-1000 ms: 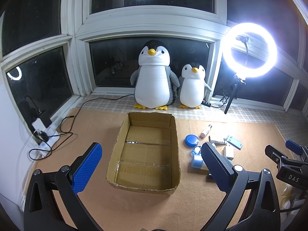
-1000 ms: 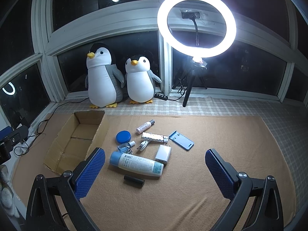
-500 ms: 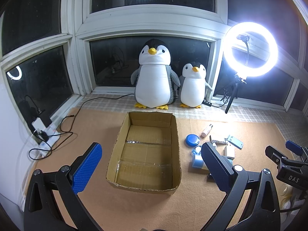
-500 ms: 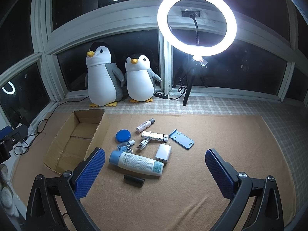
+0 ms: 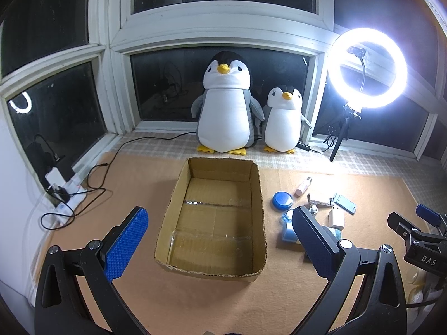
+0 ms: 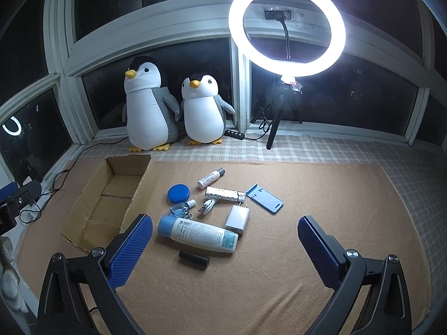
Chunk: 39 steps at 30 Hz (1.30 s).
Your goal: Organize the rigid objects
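An open, empty cardboard box (image 5: 252,184) (image 6: 139,184) sits on the tan mat. To its right lie several small items: a white bottle with a blue cap (image 6: 199,234), a black cylinder (image 6: 194,259), a white charger (image 6: 238,219), a blue round lid (image 6: 178,193), a patterned tube (image 6: 225,194), a pink-white tube (image 6: 210,178), a blue phone stand (image 6: 264,198), a coiled cable (image 6: 208,205) and a small clear-blue bottle (image 6: 181,209). My left gripper (image 5: 220,240) is open, in front of the box. My right gripper (image 6: 225,247) is open and empty, just before the items.
Two plush penguins (image 5: 227,106) (image 6: 202,109) stand at the window behind the box. A lit ring light on a tripod (image 6: 286,28) stands at the back right. A power strip with cables (image 5: 65,195) lies at the left edge of the mat.
Both views have barely shifted; nothing on the mat has moved and both grippers stay open.
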{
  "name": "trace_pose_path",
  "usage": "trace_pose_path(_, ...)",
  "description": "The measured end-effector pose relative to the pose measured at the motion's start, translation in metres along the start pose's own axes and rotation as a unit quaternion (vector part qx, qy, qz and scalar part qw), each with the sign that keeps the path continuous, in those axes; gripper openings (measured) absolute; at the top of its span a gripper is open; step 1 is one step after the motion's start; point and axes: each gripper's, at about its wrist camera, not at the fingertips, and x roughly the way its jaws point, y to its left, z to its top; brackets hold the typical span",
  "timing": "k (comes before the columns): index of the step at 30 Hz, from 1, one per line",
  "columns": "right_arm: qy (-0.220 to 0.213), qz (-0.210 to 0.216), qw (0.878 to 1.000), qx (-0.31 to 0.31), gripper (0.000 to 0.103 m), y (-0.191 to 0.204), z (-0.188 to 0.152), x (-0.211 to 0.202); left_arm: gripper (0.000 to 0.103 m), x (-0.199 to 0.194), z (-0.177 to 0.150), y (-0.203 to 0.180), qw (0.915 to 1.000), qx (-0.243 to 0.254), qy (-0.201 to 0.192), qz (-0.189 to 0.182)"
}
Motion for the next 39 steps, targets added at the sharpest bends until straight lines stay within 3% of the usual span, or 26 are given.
trace_pose_path(9, 0.004, -0.002, 1.0, 0.0, 0.103, -0.001, -0.003, 0.006, 0.102, 0.017, -0.002, 0.01, 0.9997, -0.006, 0.018, 0.016)
trace_pose_path(19, 0.014, -0.007, 1.0, 0.002, 0.103, -0.008, -0.005, 0.018, 0.102, 0.052, -0.011, 0.038, 0.9963, -0.019, 0.054, 0.063)
trace_pose_path(39, 0.039, -0.025, 0.999, 0.001, 0.103, -0.024, -0.022, 0.052, 0.1, 0.128, -0.042, 0.064, 0.9878, -0.024, 0.125, 0.09)
